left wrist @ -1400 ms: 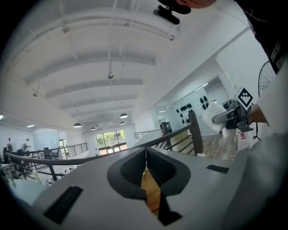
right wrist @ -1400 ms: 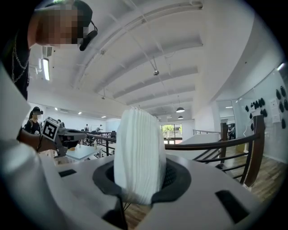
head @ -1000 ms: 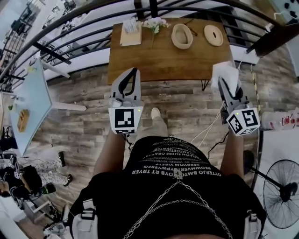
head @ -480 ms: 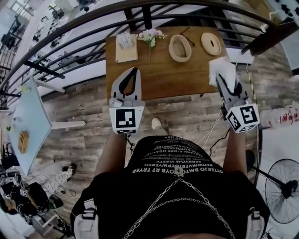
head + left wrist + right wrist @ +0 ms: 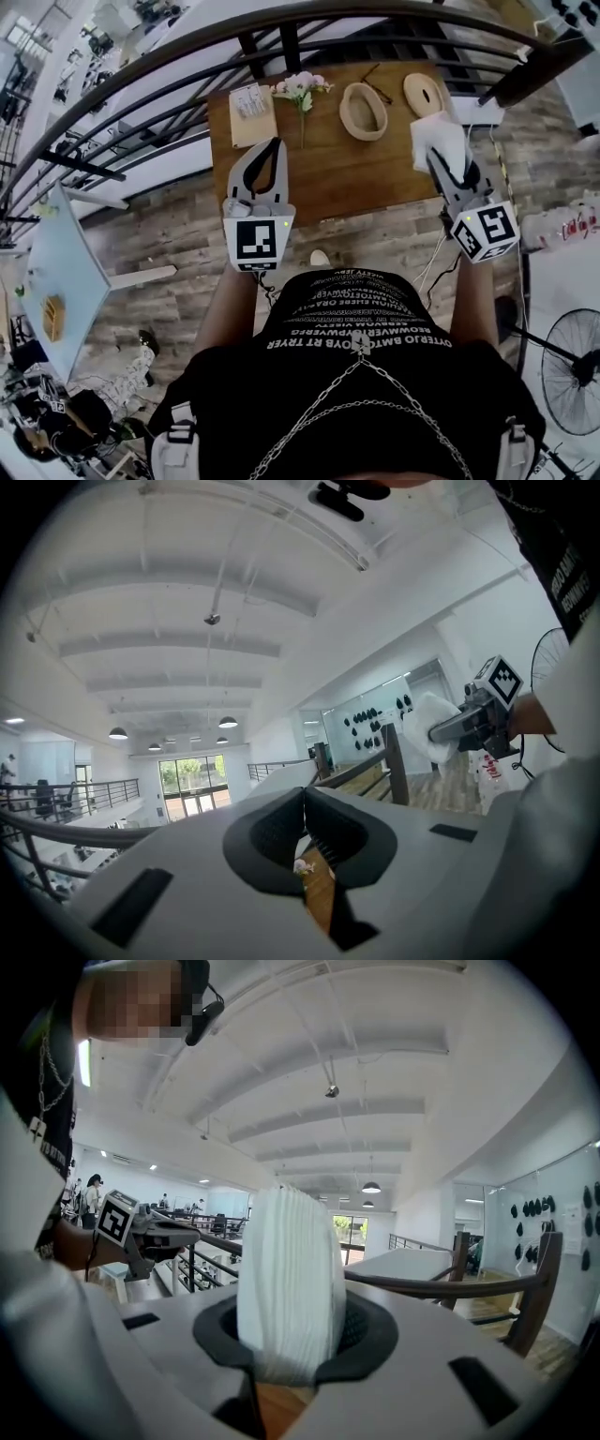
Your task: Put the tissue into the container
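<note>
over the table (image 5: 328, 183), head view: right gripper (image 5: 441, 161) pinches the tissue (image 5: 437, 139) at the table's right edge, well apart from the container (image 5: 363, 111), which sits open with its lid (image 5: 425, 94) beside it. left gripper (image 5: 274, 143) is pressed together, empty. versus a second ago, both grippers reach further over the table; it was mostly floor under them. grip unchanged.
left gripper view: jaws meet, nothing between. tissue shows off right in the other tool.
right gripper view: folded white tissue clamped upright between the jaws, sticking out past them.
to do it well, i'd keep the pinch firm, carry left and forward until above the opening, lower inside, only then release.
</note>
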`<state>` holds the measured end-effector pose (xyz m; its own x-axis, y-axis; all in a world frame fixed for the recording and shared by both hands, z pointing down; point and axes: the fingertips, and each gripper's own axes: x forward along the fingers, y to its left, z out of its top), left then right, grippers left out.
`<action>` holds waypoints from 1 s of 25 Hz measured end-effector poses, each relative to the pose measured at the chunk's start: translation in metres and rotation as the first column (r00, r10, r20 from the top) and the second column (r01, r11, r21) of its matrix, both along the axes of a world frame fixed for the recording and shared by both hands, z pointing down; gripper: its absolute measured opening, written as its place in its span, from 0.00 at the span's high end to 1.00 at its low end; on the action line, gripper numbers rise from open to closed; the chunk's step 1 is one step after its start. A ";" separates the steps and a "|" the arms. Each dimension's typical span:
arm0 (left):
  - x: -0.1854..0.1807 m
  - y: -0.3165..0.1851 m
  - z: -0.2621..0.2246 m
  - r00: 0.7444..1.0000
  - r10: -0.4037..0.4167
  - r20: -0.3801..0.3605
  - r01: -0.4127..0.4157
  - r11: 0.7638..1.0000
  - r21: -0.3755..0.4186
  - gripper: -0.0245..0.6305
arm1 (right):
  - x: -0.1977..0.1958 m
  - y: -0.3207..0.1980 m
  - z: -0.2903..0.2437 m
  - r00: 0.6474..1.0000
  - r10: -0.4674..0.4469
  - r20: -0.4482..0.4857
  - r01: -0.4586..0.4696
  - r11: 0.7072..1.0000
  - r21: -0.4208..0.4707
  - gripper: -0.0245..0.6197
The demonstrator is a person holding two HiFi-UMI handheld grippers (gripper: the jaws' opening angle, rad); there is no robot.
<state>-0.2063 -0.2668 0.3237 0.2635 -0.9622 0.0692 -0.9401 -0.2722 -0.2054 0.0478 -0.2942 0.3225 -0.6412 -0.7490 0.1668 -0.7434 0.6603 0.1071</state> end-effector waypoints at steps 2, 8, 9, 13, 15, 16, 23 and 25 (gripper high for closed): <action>0.001 -0.006 0.003 1.000 0.008 -0.008 -0.008 1.000 -0.008 0.92 | 0.004 -0.005 0.001 1.000 0.011 0.000 -0.011 1.000 -0.002 0.76; 0.009 -0.035 0.014 1.000 0.025 -0.001 -0.025 0.999 -0.042 0.92 | 0.021 -0.028 0.008 0.999 0.047 0.013 -0.047 0.999 -0.021 0.76; 0.011 -0.040 0.014 1.000 0.028 0.002 -0.028 0.999 -0.042 0.92 | 0.023 -0.033 0.010 0.999 0.048 0.016 -0.048 0.999 -0.025 0.76; 0.021 -0.067 0.016 1.000 0.028 0.015 -0.027 0.998 -0.053 0.92 | 0.029 -0.063 0.020 0.999 0.033 0.036 -0.032 0.999 -0.040 0.76; 0.026 -0.083 0.017 1.000 0.021 0.015 -0.020 0.998 -0.062 0.92 | 0.033 -0.081 0.026 0.999 0.023 0.044 -0.021 0.998 -0.051 0.76; 0.029 -0.093 0.017 1.000 0.021 0.014 -0.020 0.998 -0.064 0.92 | 0.034 -0.092 0.029 0.999 0.018 0.049 -0.015 0.998 -0.057 0.76; 0.035 -0.160 0.027 1.000 -0.022 0.022 0.023 0.996 -0.083 0.92 | 0.028 -0.167 0.079 0.998 -0.042 0.040 0.048 0.982 -0.184 0.76; 0.033 -0.175 0.033 0.999 -0.048 0.017 0.049 0.994 -0.094 0.92 | 0.024 -0.188 0.103 0.998 -0.068 0.020 0.070 0.969 -0.238 0.76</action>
<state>-0.1735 -0.4423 0.3567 0.2148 -0.9628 0.1641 -0.9497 -0.2451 -0.1949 0.0716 -0.4819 0.4258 -0.6929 -0.6423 0.3276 -0.6953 0.7155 -0.0681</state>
